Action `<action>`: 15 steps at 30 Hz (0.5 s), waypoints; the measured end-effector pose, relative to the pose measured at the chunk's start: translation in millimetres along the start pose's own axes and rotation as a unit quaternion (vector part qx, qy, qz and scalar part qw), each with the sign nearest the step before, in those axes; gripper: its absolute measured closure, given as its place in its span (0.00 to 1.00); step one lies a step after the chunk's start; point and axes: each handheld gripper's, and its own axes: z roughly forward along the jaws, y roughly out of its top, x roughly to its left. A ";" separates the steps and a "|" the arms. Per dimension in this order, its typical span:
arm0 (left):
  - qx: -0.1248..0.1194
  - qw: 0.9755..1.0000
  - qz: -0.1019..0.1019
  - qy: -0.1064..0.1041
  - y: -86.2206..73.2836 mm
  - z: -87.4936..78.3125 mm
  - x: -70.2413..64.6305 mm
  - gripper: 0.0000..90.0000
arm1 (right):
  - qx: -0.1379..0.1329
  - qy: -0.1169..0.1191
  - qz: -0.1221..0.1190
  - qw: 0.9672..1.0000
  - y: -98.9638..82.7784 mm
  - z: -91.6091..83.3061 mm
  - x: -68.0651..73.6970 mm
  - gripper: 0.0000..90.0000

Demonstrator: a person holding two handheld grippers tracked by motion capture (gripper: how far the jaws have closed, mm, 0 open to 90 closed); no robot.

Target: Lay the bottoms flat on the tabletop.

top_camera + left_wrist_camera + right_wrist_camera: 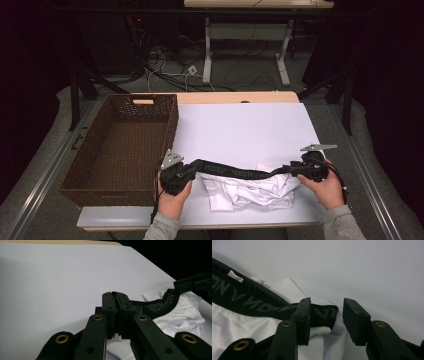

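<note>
A white undergarment [250, 192] with a black lettered waistband [235, 172] lies crumpled on the white table [240, 125] near its front edge. My left gripper [192, 169] is shut on the waistband's left end, and the band [160, 307] runs out to the right of its closed jaws [115, 296]. My right gripper [296, 170] is at the band's right end. Its jaws [327, 302] stand apart around the folded end of the waistband [249, 302], which rests against the left jaw with a gap to the right one. White fabric [237, 327] hangs below the band.
A dark brown woven basket [170, 130] with nothing in it stands at the table's left, right beside my left hand. The table's wooden far edge [235, 97] lies beyond the white surface. Desk legs and cables are on the floor behind.
</note>
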 end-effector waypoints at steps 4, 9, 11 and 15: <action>0.000 1.000 0.000 0.000 -0.1 -0.1 0.2 0.96 | 0.012 0.005 0.006 1.000 -5.8 -2.2 -0.6 0.68; 0.001 1.000 0.001 0.000 -0.1 0.2 0.6 0.96 | 0.024 0.020 0.017 0.999 -13.6 -3.3 -0.9 0.70; 0.001 1.000 0.001 0.001 -0.2 0.3 0.8 0.96 | 0.030 0.028 0.018 0.999 -16.8 -2.6 -1.0 0.71; 0.003 1.000 0.000 0.002 -0.6 0.6 1.1 0.96 | 0.033 0.028 0.012 0.999 -21.2 -2.1 -1.4 0.77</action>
